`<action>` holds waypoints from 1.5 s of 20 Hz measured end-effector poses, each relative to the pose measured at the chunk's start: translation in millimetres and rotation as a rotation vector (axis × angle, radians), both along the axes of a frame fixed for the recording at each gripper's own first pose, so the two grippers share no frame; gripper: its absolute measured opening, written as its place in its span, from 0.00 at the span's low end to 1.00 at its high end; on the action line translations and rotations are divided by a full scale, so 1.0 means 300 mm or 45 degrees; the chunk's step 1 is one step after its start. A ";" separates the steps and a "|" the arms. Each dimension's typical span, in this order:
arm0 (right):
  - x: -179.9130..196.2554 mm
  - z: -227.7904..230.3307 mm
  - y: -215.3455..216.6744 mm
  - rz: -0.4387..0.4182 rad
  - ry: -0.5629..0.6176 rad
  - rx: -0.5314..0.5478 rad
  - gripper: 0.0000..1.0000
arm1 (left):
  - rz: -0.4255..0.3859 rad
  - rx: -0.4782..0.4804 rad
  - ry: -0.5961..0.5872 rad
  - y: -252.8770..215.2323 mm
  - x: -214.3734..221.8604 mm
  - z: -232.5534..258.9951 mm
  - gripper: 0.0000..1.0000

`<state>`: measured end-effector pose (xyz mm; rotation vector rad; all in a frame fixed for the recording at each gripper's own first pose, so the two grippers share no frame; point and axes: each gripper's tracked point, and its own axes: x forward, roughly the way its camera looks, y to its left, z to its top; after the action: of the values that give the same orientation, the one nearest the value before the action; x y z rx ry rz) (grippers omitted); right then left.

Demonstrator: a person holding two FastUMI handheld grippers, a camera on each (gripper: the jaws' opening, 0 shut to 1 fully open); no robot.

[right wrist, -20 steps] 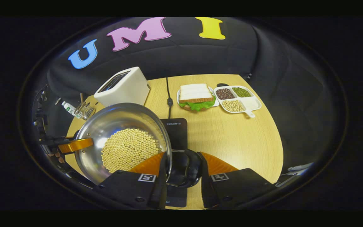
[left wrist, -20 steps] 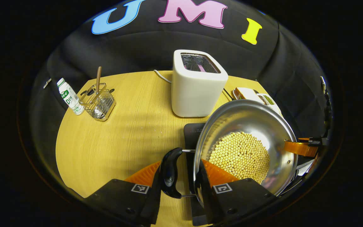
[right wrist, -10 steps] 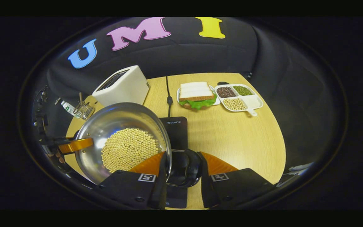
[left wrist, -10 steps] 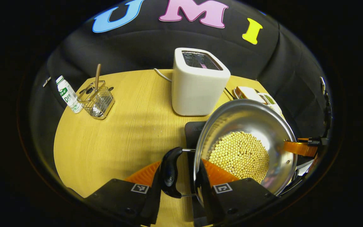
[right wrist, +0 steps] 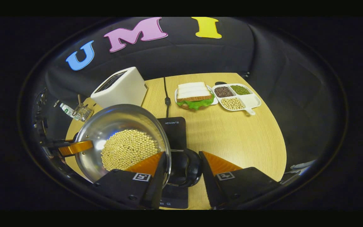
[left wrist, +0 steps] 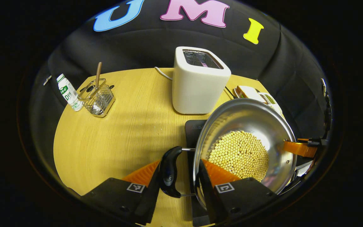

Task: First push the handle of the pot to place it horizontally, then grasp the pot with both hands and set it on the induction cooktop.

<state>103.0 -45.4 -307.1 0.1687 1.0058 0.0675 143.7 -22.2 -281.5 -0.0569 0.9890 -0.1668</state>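
The steel pot (left wrist: 247,126), holding a layer of yellow beans (left wrist: 239,154), is over the black induction cooktop (left wrist: 194,129); I cannot tell whether it rests on it. My left gripper (left wrist: 176,178) is shut on the pot's black side handle (left wrist: 169,173), fingers on either side. My right gripper (right wrist: 183,171) is shut on the opposite black handle (right wrist: 184,167), beside the pot (right wrist: 118,126) and over the cooktop (right wrist: 175,126). Each gripper also appears across the pot in the other's view: the right gripper (left wrist: 298,148) and the left gripper (right wrist: 74,147).
A white toaster (left wrist: 200,82) stands just behind the cooktop, its cord trailing back. A wire caddy (left wrist: 98,99) and a small bottle (left wrist: 69,93) sit at the table's far left. A sandwich plate (right wrist: 195,94) and a divided bean tray (right wrist: 238,96) lie at the far right.
Both grippers and the pot have shifted only slightly; the table and toaster slid a little in both views. Both grips on the handles persist.
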 end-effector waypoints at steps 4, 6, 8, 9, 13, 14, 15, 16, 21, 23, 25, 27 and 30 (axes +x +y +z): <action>0.011 0.016 0.014 -0.020 -0.015 0.029 1.00 | -0.020 -0.028 -0.065 -0.021 0.003 0.033 0.97; 0.001 0.021 0.011 -0.016 -0.019 0.013 0.93 | -0.007 -0.006 -0.071 -0.008 0.002 0.038 0.96; -0.002 0.029 0.006 -0.006 -0.037 -0.006 0.99 | -0.004 -0.004 -0.072 -0.001 -0.005 0.045 0.96; -0.004 0.034 0.008 -0.001 -0.043 -0.011 0.99 | -0.005 -0.012 -0.069 -0.002 -0.010 0.046 0.96; -0.006 0.068 0.010 -0.015 -0.081 -0.020 0.99 | -0.003 -0.009 -0.097 0.010 -0.025 0.074 0.96; -0.005 0.086 0.008 -0.022 -0.097 -0.020 0.99 | -0.002 -0.001 -0.111 0.015 -0.025 0.086 0.96; -0.006 0.101 0.006 -0.031 -0.116 -0.022 0.99 | -0.002 0.013 -0.124 0.022 -0.029 0.101 0.96; -0.005 0.122 0.005 -0.036 -0.136 -0.023 0.99 | -0.004 0.026 -0.151 0.027 -0.031 0.118 0.96; -0.004 0.248 -0.010 -0.068 -0.273 -0.051 0.99 | 0.007 0.008 -0.297 0.024 -0.052 0.253 0.96; -0.002 0.313 -0.015 -0.081 -0.352 -0.068 0.99 | 0.028 -0.004 -0.354 0.037 -0.063 0.309 0.96; -0.003 0.394 -0.021 -0.094 -0.438 -0.086 0.99 | 0.054 -0.006 -0.420 0.059 -0.070 0.372 0.96; -0.008 0.483 -0.013 -0.107 -0.521 -0.089 0.99 | 0.088 -0.028 -0.464 0.079 -0.085 0.430 0.96; -0.027 0.627 0.005 -0.131 -0.649 -0.071 0.99 | 0.132 -0.093 -0.547 0.097 -0.111 0.533 0.96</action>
<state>95.0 -43.8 -119.0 0.1420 0.4896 -0.0125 110.3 6.9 -121.6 -0.1329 0.5496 -0.1134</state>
